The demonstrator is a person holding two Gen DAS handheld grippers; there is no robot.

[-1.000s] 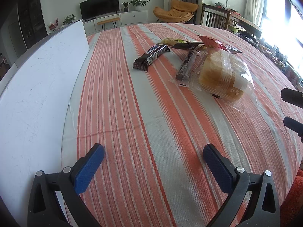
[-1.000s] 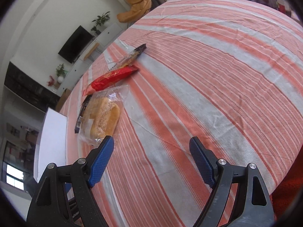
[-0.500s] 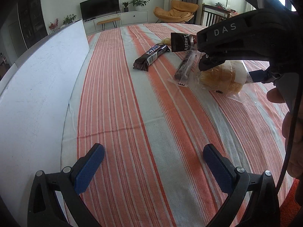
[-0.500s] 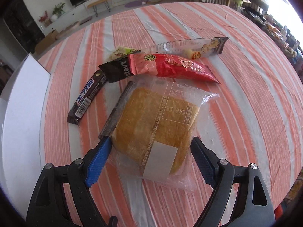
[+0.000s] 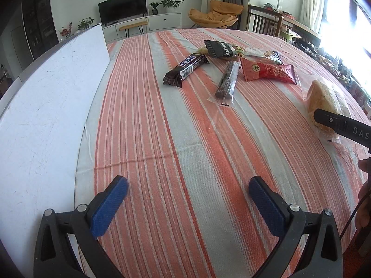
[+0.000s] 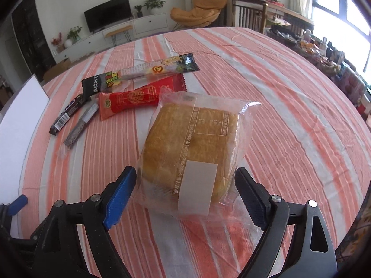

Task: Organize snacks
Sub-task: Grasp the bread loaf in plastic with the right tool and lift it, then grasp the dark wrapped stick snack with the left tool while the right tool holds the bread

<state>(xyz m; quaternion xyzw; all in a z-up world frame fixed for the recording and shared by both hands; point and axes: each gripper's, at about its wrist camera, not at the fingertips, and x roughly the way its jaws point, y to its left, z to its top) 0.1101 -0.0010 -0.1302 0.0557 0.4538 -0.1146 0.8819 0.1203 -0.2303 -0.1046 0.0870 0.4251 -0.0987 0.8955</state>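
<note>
- Orange-and-grey striped cloth covers the desk [image 5: 185, 139], filling most of both views; a white board [image 5: 46, 106] lies along its edge at the left of the left wrist view.
- Bagged bread [image 6: 192, 148], clear wrapper, largest snack: centre of the right wrist view, long axis running up the frame, away from the camera. Its near end sits between the fingers of the right gripper [image 6: 185, 192], which stand spread on either side, not yet pinching; whether a pad touches the film cannot be told. In my judgement this hand makes the pickup.
- Left gripper [image 5: 187, 203]: fingers spread, nothing between them, over bare cloth at lower centre, well apart from every snack.
- Red packet [image 6: 141, 97], just beyond the bread at centre left.
- Long black-ended packet [image 6: 139, 74], above the red one.
- Dark chocolate bar [image 5: 185, 69], upper centre of the left view.
- Slim dark stick [image 5: 226, 81], beside it.
</note>
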